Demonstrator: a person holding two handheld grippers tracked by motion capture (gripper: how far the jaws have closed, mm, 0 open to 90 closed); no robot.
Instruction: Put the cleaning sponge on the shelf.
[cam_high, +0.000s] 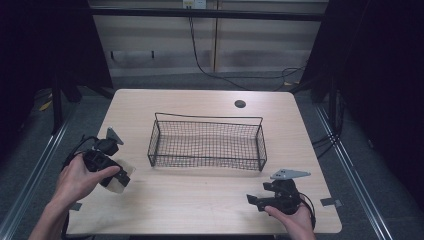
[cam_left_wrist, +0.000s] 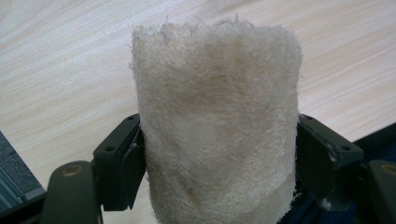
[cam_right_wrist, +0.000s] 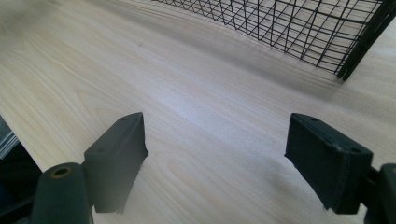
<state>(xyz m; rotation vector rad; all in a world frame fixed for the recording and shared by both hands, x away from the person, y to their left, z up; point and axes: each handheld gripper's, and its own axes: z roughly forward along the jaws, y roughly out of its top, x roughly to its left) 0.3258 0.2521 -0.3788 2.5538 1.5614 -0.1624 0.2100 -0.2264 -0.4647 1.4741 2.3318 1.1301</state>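
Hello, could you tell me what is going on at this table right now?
A person holds a gripper in each hand at a wooden table. The left gripper is shut on a pale fibrous pad, near the table's left edge. The right gripper is open with nothing between its jaws, low over the table near the front right corner. An empty black wire basket stands in the middle.

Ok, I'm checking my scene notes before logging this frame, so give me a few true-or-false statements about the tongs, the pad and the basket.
1. The left tongs are clamped on a fuzzy pale pad. True.
2. The right tongs grip the basket. False: they are open over bare table, apart from the basket.
3. The basket holds nothing. True.
4. The pad lies inside the basket. False: it is in the left tongs, at the table's left side.
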